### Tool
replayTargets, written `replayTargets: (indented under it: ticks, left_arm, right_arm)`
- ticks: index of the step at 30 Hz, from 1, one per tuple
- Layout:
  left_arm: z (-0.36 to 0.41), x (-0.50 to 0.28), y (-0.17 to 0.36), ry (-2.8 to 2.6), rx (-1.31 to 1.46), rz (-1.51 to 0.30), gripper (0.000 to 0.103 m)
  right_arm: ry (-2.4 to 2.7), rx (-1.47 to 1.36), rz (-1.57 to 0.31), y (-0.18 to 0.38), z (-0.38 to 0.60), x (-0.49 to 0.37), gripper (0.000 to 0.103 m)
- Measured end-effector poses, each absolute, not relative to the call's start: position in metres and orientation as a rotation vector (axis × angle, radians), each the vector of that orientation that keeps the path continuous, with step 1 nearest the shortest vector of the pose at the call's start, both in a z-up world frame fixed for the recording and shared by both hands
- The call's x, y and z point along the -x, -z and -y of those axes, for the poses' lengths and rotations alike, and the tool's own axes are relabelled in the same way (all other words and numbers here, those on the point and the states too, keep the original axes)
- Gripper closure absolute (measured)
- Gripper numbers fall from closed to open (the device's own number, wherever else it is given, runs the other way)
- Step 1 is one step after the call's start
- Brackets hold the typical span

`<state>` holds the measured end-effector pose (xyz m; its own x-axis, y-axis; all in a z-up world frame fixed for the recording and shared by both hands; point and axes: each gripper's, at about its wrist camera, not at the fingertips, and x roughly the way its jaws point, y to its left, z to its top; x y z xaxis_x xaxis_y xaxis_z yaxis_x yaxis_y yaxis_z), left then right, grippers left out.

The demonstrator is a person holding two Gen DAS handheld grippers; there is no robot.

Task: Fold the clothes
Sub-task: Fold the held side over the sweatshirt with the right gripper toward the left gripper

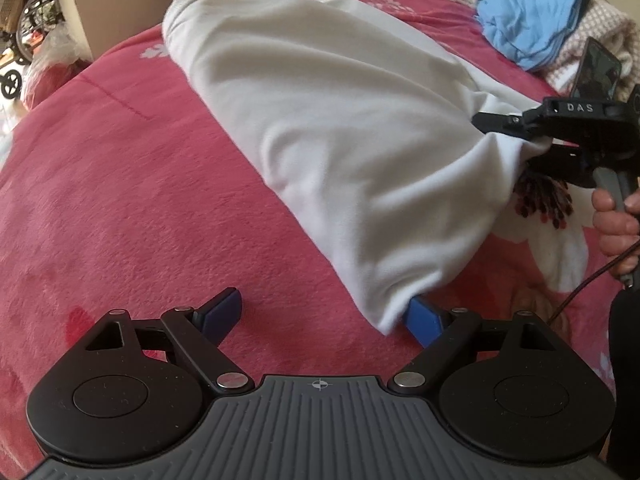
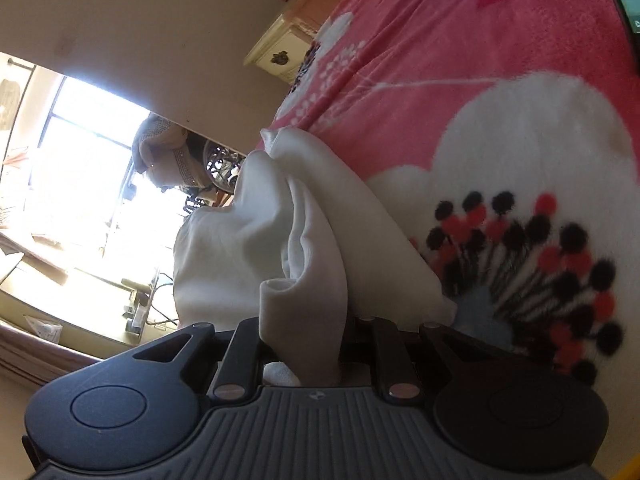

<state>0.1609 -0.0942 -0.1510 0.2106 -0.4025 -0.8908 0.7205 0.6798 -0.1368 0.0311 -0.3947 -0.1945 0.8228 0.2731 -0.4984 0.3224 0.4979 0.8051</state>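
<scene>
Step in hand, as we judge it: folding white garment (image 1: 340,140) on bed (image 1: 120,200). Right gripper (image 1: 516,130): jaws closed on bunched corner, raised. Left gripper (image 1: 320,312): jaws wide, nothing held, near corner just beside one finger. Next we close left jaws there.

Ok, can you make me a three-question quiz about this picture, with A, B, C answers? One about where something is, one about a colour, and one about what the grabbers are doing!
1. Where does the blue garment lie?
A. On the far side of the bed
B. Under the white garment
C. In the left gripper

2. What colour is the blanket?
A. Green
B. Pink
C. Grey

3. What is the right gripper doing?
A. Hanging open
B. Holding a phone
C. Gripping the white garment

Answers: 1 A, it sits far off behind the white garment. 2 B, pink with white flowers. 3 C, cloth bunches between its fingers, while the left gripper is open.
</scene>
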Motion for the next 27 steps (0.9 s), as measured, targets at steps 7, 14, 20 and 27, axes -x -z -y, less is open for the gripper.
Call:
replayTargets:
  ticks: [7, 14, 20, 27]
  left_arm:
    - [0.104, -0.133, 0.135, 0.930, -0.453, -0.979, 0.015]
    - [0.121, -0.098, 0.129, 0.949, -0.666, -0.735, 0.022]
    - [0.132, -0.072, 0.132, 0.931, -0.839, -0.537, 0.029]
    - [0.147, -0.053, 0.140, 0.951, -0.946, -0.390, 0.032]
  right_arm:
    - [0.014, -1.124, -0.653, 0.194, 0.403, -0.038, 0.082]
    - [0.018, -1.123, -0.657, 0.184, 0.403, -0.045, 0.081]
    - [0.023, -1.143, -0.644, 0.179, 0.404, -0.042, 0.081]
    - [0.019, -1.159, -0.620, 0.170, 0.402, -0.044, 0.081]
